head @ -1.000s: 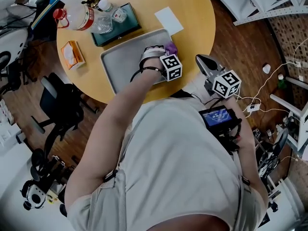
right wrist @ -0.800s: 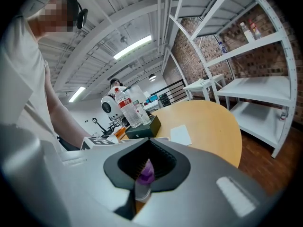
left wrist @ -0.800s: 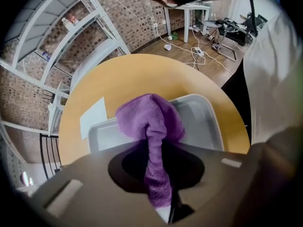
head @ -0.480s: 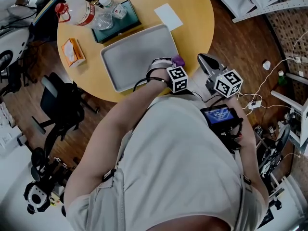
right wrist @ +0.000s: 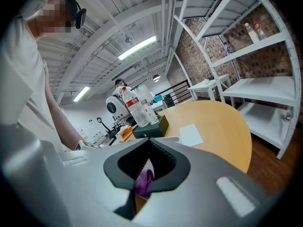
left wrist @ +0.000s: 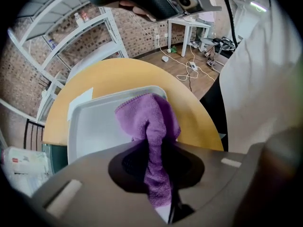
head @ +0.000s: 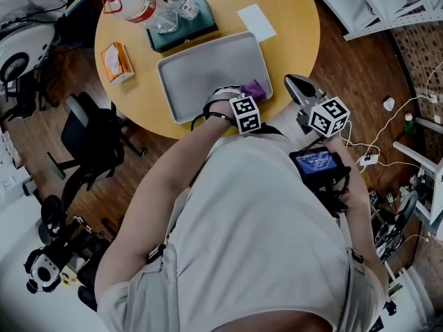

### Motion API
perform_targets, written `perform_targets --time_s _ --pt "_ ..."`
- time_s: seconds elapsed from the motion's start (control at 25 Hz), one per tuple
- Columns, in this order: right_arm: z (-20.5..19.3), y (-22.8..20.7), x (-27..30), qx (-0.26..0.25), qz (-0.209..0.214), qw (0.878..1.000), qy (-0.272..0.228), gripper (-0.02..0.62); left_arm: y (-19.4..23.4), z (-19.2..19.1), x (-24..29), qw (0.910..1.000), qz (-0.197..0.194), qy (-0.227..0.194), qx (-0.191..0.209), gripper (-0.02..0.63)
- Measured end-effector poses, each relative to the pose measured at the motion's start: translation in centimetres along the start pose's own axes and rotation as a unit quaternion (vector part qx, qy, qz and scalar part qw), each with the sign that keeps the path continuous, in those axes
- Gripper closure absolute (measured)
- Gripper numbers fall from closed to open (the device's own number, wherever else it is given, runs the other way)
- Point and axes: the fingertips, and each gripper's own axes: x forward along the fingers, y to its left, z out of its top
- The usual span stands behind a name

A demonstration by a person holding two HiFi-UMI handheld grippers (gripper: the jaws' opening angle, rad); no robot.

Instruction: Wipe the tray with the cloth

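Observation:
The grey tray (head: 201, 71) lies on the round wooden table (head: 294, 47). My left gripper (head: 240, 94) points steeply down at the tray's near right corner and is shut on the purple cloth (head: 253, 89). In the left gripper view the cloth (left wrist: 150, 119) hangs bunched from the jaws over the tray (left wrist: 94, 126). My right gripper (head: 296, 85) hovers off the table's near right edge, to the right of the tray, its jaws shut on nothing. Through the right gripper (right wrist: 150, 144) a bit of the cloth (right wrist: 143, 182) shows.
Behind the tray stands a dark green box (head: 187, 26) with water bottles (head: 138, 4) by it. An orange tissue packet (head: 114, 61) lies to the left and a white paper (head: 256, 21) at the back right. An office chair (head: 90, 140), white shelves (head: 387, 5) and floor cables (head: 367, 159) surround the table.
My left gripper has dragged the cloth along the tray's right side from its far part to the near right corner. The right gripper has barely shifted.

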Motion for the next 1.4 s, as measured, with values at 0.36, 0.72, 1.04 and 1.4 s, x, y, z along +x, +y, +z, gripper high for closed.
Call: perform_targets --time_s 0.36,0.72,1.04,1.4 --pt "0.2 3.8 4.1 -0.022 0.048 0.999 0.014 0.592 -2.0 -10.7 -1.7 0.9993 0.027 0.021 -0.013 0.543" --pt "0.2 6.6 6.9 -0.038 0.07 0.997 0.025 0.592 -3.6 -21.2 -3.1 0.9973 0.033 0.038 -0.055 0.543" --pt "0.8 7.5 7.9 -0.043 0.073 0.996 0.03 0.592 -3.1 -22.3 -3.5 0.9968 0.049 0.045 -0.045 0.54" --pt "0.2 6.8 7.3 -0.034 0.061 0.997 0.029 0.592 -0.3 -23.3 -3.2 0.9947 0.054 0.045 -0.075 0.54"
